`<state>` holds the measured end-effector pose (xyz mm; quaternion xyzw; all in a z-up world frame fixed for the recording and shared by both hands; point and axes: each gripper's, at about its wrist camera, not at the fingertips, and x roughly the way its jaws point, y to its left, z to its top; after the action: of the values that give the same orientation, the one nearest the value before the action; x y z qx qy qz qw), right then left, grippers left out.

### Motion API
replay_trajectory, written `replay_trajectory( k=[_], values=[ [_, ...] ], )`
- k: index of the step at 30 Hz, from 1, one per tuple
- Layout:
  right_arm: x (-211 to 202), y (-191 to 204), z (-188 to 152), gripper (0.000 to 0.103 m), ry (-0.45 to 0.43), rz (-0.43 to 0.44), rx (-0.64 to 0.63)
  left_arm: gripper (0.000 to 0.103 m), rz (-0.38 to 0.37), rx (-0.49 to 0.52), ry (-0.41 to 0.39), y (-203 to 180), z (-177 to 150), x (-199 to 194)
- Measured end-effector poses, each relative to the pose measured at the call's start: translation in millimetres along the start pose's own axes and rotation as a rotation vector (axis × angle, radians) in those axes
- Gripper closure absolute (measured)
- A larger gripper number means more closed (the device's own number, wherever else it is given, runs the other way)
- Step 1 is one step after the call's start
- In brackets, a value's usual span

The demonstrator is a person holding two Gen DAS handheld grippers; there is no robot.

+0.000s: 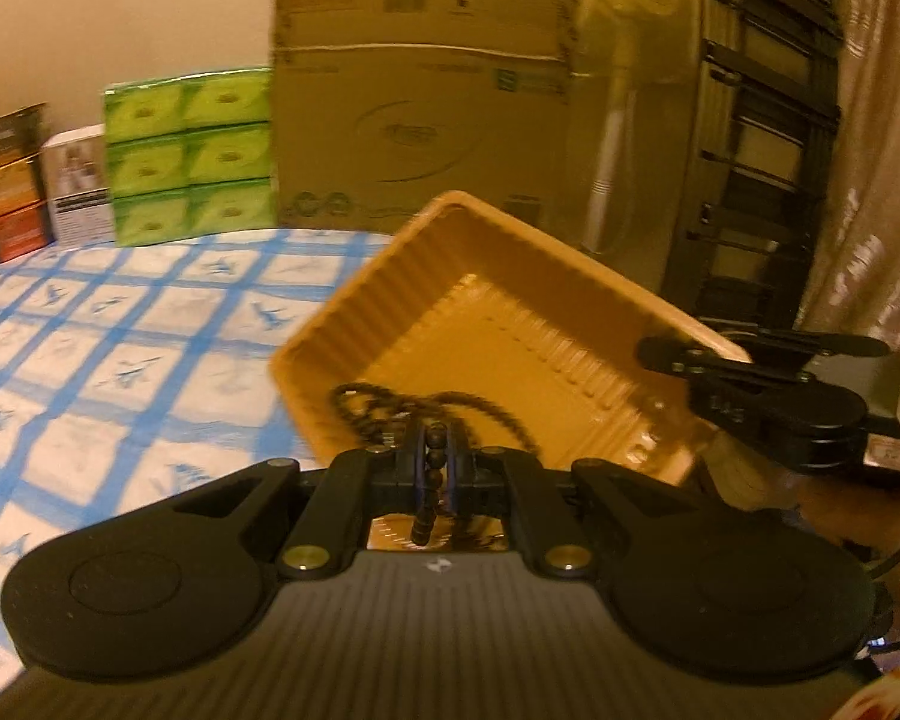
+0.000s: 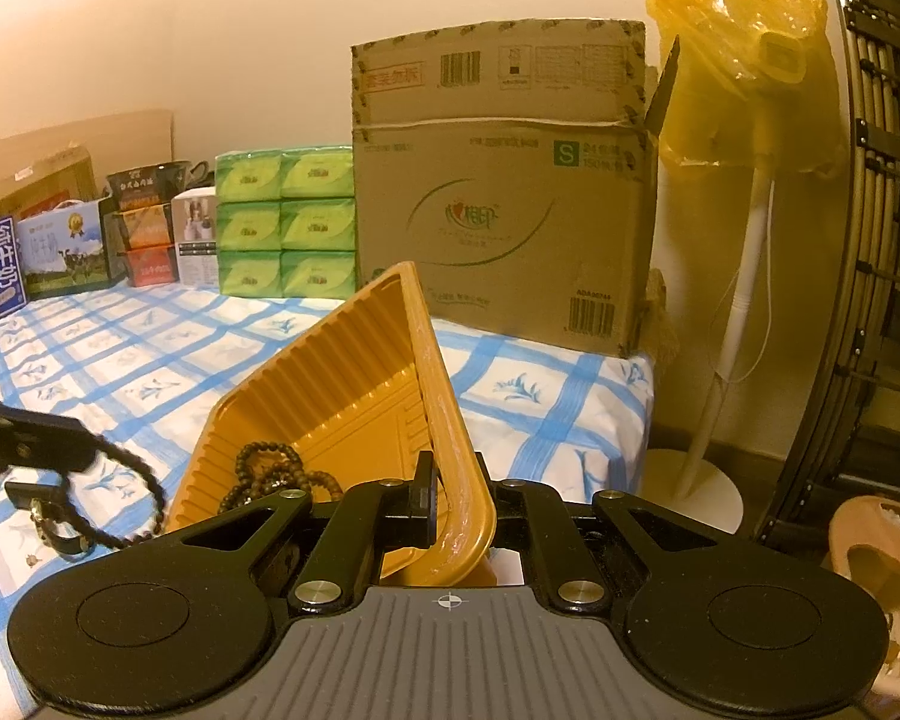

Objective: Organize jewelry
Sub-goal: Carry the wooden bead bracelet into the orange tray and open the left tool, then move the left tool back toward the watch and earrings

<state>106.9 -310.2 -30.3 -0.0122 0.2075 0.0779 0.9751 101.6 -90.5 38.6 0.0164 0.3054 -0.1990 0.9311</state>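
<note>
Currently left gripper [image 1: 437, 456] clamped on dark bead necklace [image 1: 390, 411], dangling over tilted orange tray [image 1: 510, 348]; right gripper [image 2: 450, 501] pinching tray rim above checkered cloth [image 2: 120, 360].

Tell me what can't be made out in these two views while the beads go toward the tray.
- Left wrist view: the dark beads are motion-blurred past the left claw, so where they lie in the tray is unclear.
- Left wrist view: box print is blurred.
- Right wrist view: the brown beads are partly hidden by the right claw.
- Right wrist view: the left edge cuts off the left claw.
</note>
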Motion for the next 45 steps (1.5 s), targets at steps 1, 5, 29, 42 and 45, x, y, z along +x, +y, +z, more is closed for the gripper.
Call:
replay_trajectory(
  k=[1,5,29,42,45],
  values=[
    [0.2,0.8,0.2,0.094,0.001,0.000,0.000,0.097,-0.012,0.006,0.004,-4.2,-0.3,3.6],
    [0.7,-2.2,-0.7,0.094,0.002,0.003,-0.002,0.097,-0.046,0.034,0.015,-18.6,-5.1,14.7],
    [1.4,-4.2,-2.3,0.094,-0.001,0.003,0.011,0.083,0.092,-0.011,0.054,14.9,-42.5,3.5],
    [2.0,-5.1,-4.0,0.094,0.005,-0.003,0.004,0.083,0.251,-0.130,0.113,76.0,-72.5,-17.5],
    [2.0,-4.5,-3.5,0.094,0.007,-0.004,0.001,0.083,0.268,-0.143,0.116,82.1,-76.6,-19.4]
  ],
)
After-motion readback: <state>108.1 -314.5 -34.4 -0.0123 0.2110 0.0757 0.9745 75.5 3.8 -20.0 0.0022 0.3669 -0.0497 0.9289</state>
